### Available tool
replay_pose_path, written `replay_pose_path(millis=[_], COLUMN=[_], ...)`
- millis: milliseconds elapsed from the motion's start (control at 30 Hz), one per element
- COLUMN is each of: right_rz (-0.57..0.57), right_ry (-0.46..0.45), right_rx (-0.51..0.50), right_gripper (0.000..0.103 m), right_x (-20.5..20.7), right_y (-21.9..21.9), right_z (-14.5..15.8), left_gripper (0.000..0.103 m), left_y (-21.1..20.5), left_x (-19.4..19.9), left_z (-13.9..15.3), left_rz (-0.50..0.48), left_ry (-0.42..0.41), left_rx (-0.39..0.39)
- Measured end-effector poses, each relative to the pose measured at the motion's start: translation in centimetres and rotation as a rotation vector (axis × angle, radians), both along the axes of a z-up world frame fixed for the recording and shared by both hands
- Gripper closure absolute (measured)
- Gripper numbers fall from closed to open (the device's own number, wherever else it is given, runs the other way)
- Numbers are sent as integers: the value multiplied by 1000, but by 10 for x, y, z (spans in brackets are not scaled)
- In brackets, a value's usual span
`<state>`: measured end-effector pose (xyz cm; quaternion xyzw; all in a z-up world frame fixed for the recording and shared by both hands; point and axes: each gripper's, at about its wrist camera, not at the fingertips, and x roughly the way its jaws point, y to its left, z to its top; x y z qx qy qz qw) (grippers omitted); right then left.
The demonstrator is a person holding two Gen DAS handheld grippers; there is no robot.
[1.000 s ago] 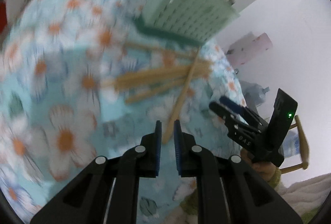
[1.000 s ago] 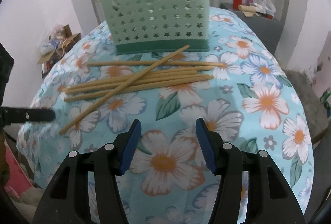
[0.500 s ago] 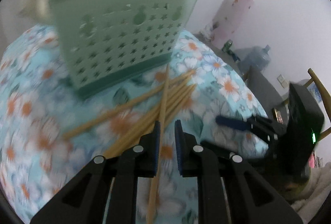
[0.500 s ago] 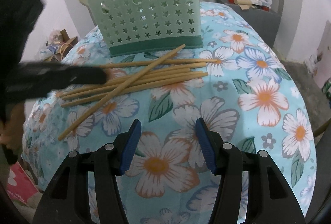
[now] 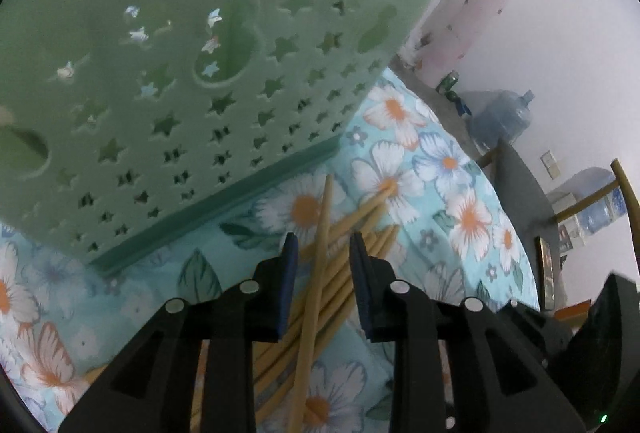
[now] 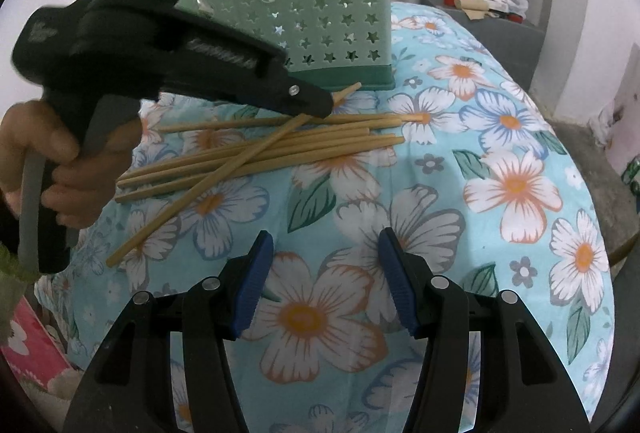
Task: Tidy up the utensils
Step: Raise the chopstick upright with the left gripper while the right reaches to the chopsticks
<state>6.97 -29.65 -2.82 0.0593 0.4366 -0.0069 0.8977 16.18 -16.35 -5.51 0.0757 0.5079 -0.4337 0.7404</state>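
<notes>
A bunch of long wooden chopsticks [image 6: 280, 149] lies on the flowery blue cloth [image 6: 516, 189], in the middle of the right wrist view. Most of them lie side by side. One chopstick [image 6: 224, 177] lies slanted across the others, from the lower left up toward the green basket [image 6: 320, 25]. The basket stands upright at the top of that view, just behind the sticks, and it has little star holes in it.

The left gripper [image 5: 323, 261] is low over the pile. In the left wrist view its blue pads [image 5: 287, 285] stand a little apart, and the slanted chopstick runs up between them. The jaws have just been opening, and the pads do not seem to squeeze the stick. The right gripper [image 6: 326, 285] is at the bottom of its view with its jaws wide apart and nothing between them. It is well away from the sticks.

The chopsticks look light, thin and stiff. They are smooth and round, so I think one can slip or roll when it is pinched. The slanted one on top looks easiest to take, since nothing lies over it. A good place to hold it is near the middle, so it does not tip. Pinching low in the pile may grab two sticks at once.
</notes>
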Motion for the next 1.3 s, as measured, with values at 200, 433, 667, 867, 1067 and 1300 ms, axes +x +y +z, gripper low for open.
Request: replay_pose_path(millis=[200, 433, 667, 867, 1067, 1300], right_rz=[0, -1, -1, -9, -27, -57], right_ry=[-2, -4, -5, -6, -19, 40], right_rx=[2, 3, 15, 54, 168, 510], right_gripper=[50, 50, 50, 50, 53, 63], right_x=[-1, -1, -2, 0, 10, 42], right_y=[0, 1, -1, -9, -24, -49], right_z=[-1, -2, 0, 4, 13, 2], left_gripper=[78, 96, 97, 97, 97, 97], left_y=[-12, -22, -1, 33, 93, 153], left_x=[2, 0, 3, -10, -22, -28], left_z=[-5, 0, 10, 39, 75, 102], left_rz=[-7, -4, 20, 64, 176, 308], left_ry=[-36, -86, -68, -89, -129, -145], left_rx=[72, 74, 29, -51, -175, -303])
